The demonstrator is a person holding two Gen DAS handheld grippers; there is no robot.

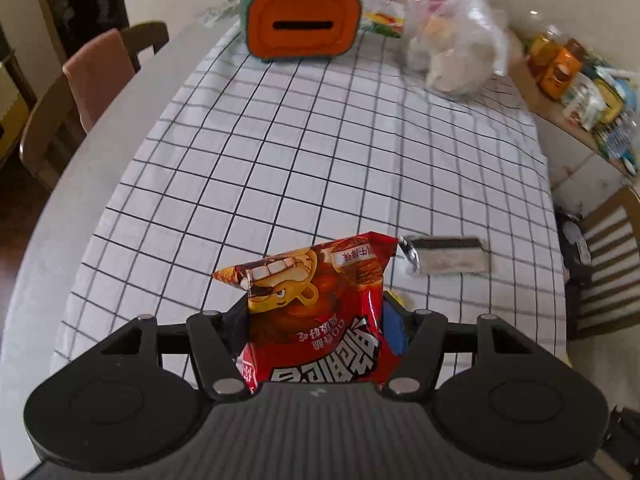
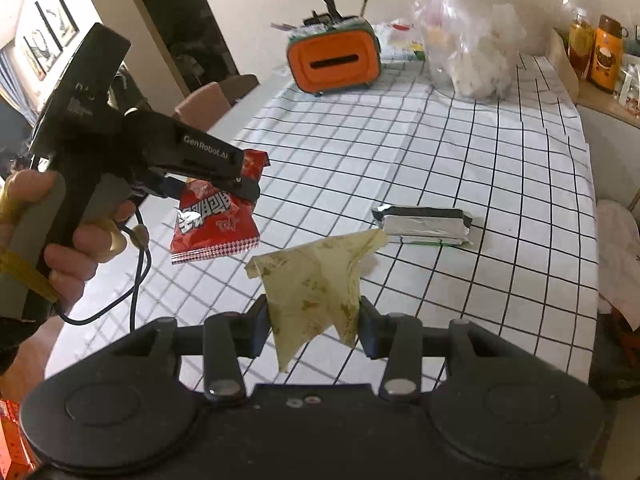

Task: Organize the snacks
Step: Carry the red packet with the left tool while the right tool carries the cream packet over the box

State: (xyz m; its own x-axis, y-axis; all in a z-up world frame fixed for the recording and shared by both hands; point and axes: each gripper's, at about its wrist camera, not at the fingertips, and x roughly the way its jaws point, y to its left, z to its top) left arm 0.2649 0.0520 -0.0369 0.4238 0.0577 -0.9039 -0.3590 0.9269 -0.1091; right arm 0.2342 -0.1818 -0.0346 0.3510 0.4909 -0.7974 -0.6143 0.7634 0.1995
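Red snack packet between left claw fingers

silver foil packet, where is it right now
The silver foil packet lies flat on the checked tablecloth, right of centre in both views, just beyond the pale green packet held in the right gripper.

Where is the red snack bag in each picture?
Left wrist view: the red snack bag sits bottom centre, pinched between the left tongs.
Right wrist view: the same bag hangs at middle left, above the checked cloth.
Shared landmark: the orange box at the table's far end.
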